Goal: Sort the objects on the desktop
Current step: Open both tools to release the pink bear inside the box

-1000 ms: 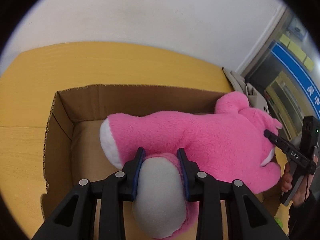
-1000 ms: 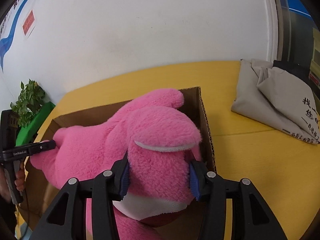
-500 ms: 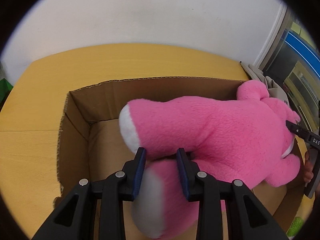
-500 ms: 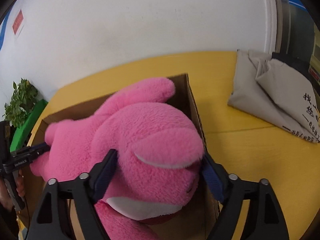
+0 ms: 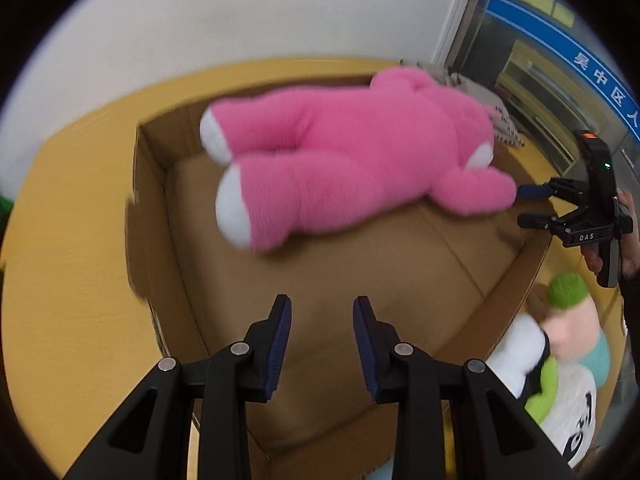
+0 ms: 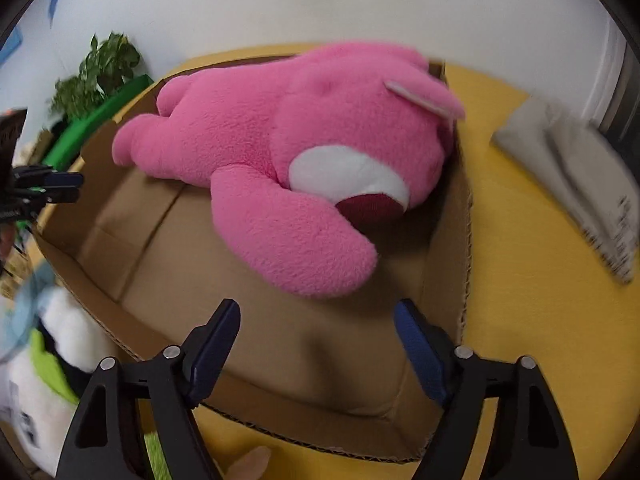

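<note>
Both claws hang empty above the near edge of the box: the left gripper [image 5: 321, 344] has its jaws a moderate way apart with nothing between them, and the right gripper [image 6: 316, 350] is spread wider, also holding nothing. Just beyond them the pink plush bear [image 6: 288, 152] lies on its side inside the cardboard box [image 6: 444, 288], head toward the right-hand end wall, legs stretched toward the left end, one arm flopped forward onto the floor of the box. From where I stand that piece looks done, the bear being fully within the walls and touched by neither tool. More is left, I'd say: a white and green plush toy [image 5: 560, 384] sits outside the box on the yellow table [image 6: 532, 320], near its front corner, and a folded grey bag [image 6: 572, 168] lies well apart on the right.
</note>
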### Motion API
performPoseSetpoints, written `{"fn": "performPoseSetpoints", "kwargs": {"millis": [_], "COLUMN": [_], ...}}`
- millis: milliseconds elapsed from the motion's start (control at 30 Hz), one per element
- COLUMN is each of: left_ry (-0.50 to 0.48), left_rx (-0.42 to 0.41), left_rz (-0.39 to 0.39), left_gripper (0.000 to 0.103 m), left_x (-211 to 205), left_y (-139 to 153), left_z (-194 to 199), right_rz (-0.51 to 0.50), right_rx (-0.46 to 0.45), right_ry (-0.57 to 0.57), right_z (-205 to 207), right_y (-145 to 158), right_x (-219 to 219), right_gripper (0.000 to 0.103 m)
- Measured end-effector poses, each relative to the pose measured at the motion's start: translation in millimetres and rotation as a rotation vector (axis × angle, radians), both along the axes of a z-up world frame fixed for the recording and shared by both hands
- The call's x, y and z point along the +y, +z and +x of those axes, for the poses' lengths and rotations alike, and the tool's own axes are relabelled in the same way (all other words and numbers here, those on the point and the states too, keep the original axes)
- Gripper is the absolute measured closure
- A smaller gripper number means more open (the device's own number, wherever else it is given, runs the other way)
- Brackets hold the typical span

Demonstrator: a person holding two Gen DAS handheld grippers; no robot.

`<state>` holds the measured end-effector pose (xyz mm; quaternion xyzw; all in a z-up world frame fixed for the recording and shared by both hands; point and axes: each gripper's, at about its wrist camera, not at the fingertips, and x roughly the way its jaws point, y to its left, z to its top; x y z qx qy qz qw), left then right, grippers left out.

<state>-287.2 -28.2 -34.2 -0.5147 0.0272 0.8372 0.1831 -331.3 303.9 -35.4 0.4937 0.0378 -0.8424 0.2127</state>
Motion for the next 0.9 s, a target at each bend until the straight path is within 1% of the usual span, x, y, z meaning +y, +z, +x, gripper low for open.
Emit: {"fn": "performPoseSetpoints", "kwargs": {"millis": [33,100,167,333,500,567,600,667,700,767,833,867,900], "left_ry": [0.004,0.013,0.024,0.051,0.084,0.100,0.103,0.096,0.087,0.074,0.071,0.072,0.076], "left_rx": [-0.017,-0.042,-0.053,-0.054,-0.060,-0.046,-0.025,0.026,0.057,0.118,0.178,0.204,0.226], "left_rz": [-0.012,-0.022,-0.029,-0.020,-0.008,0.004,0.010,0.033,0.044,0.066,0.088,0.103,0.120], "left_gripper": [0.072,0.072,0.072,0.074,0.074,0.074,0.074,0.073,0.071,0.061,0.030,0.024,0.023], "left_x": [0.1,-4.8,-11.2,-28.7,-32.4,-35.7,-35.1,-35.3,-35.4,-36.9,-41.0,-43.6,-46.5], "left_y": [-5.7,-14.4,-18.5,-17.4,-13.8,-5.1,2.7,25.4,39.1,65.2,87.8,96.5,103.3], "left_z": [3.9,15.0,24.9,44.0,52.6,59.8,65.6,83.5,95.8,123.3,157.7,173.9,189.4], "right_rz": [0.019,0.056,0.040,0.039,0.048,0.052,0.054,0.027,0.011,-0.030,-0.077,-0.098,-0.118], "right_rx": [-0.013,-0.040,-0.047,-0.053,-0.070,-0.065,-0.047,0.027,0.074,0.164,0.223,0.247,0.271], "right_ry": [0.008,0.023,-0.028,-0.082,-0.118,-0.138,-0.149,-0.155,-0.154,-0.154,-0.152,-0.151,-0.150], "right_z": [6.6,19.8,28.4,53.5,72.6,75.5,80.2,96.4,107.1,134.7,166.6,182.4,198.1], "right_y": [-5.3,-15.8,-16.5,-15.3,-13.8,-9.5,-4.2,21.7,38.4,71.3,96.9,107.2,117.4], "right_x": [-2.3,-6.7,-2.1,-2.7,-6.0,-3.6,-6.9,-3.3,-1.5,1.8,2.7,2.0,1.3], "right_gripper": [0.022,0.023,0.023,0.023,0.023,0.018,0.014,0.008,0.002,0.000,0.000,0.000,0.000]}}
